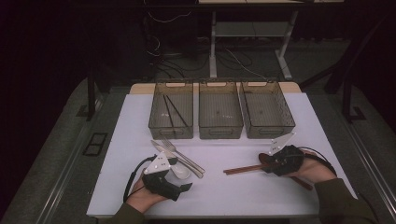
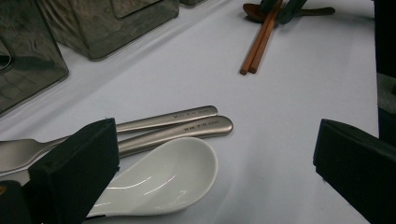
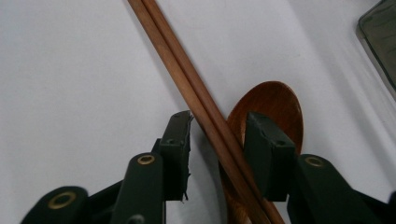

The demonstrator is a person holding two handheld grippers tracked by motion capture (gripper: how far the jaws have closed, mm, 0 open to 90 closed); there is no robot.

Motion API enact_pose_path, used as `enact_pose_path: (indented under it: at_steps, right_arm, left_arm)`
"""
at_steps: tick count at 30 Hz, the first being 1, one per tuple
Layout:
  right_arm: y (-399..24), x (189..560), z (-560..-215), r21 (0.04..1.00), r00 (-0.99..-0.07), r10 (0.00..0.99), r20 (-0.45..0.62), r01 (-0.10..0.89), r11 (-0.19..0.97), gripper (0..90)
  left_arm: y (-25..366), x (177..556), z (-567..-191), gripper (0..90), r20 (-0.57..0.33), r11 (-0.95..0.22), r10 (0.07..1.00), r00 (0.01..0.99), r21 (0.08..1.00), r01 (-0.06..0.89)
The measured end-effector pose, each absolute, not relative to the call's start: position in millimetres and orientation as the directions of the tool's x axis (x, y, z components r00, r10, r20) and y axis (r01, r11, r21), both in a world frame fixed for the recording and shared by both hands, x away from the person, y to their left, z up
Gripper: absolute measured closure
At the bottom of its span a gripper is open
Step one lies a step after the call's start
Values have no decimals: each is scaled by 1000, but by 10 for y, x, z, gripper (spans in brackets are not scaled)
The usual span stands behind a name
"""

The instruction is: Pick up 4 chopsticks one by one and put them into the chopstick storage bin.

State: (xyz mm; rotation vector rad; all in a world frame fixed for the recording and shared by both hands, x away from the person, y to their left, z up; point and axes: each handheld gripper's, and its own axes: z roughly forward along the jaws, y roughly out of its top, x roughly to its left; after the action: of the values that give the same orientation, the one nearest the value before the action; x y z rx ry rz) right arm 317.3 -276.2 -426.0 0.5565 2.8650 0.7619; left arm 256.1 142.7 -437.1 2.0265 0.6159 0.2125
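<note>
Our right gripper (image 3: 217,140) straddles the pair of brown chopsticks (image 3: 196,98), one jaw on each side; the pads stand close to the wood but we cannot tell that they press it. Those chopsticks lie across the bowl of a wooden spoon (image 3: 275,105) near the right part of the table's (image 1: 219,196) front edge, their free ends pointing toward the middle. Our left gripper (image 1: 180,189) hovers by the front-left part with its jaws spread wide and nothing between them.

Just ahead of the left gripper sits a white ceramic spoon (image 2: 173,175), touching two metal handles (image 2: 187,123) that lie side by side; in the high view a fork (image 1: 170,145) lies among this cutlery. Between this cluster and the chopsticks a bare stretch of white table runs along the front edge, and both side edges have open margin too.

Farther back, three smoky translucent bins stand in a row along the far edge, nearly touching one another. We see two dark chopsticks (image 1: 173,112) in the left bin (image 1: 171,130); the middle bin (image 1: 220,129) and right bin (image 1: 268,128) hold nothing we can make out.

Beyond the table the room is dark, with a grey floor (image 1: 60,154), loose cables (image 1: 233,58) and the white legs of a desk (image 1: 213,46).
</note>
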Motion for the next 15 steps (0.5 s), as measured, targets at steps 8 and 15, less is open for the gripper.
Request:
enact_pose_path:
  at_steps: [8, 15]
  right_arm:
    - [-2765, 3168, -4261, 500, -933, 359, -35, 295, 814, 658]
    - [-2749, 3130, -4249, 505, -937, 350, -19, 293, 812, 681]
  left_arm:
    - [1427, 2561, -4371, 0, -100, -402, 506, 857, 852, 336]
    - [1431, 2560, -4368, 0, -100, -402, 505, 857, 852, 336]
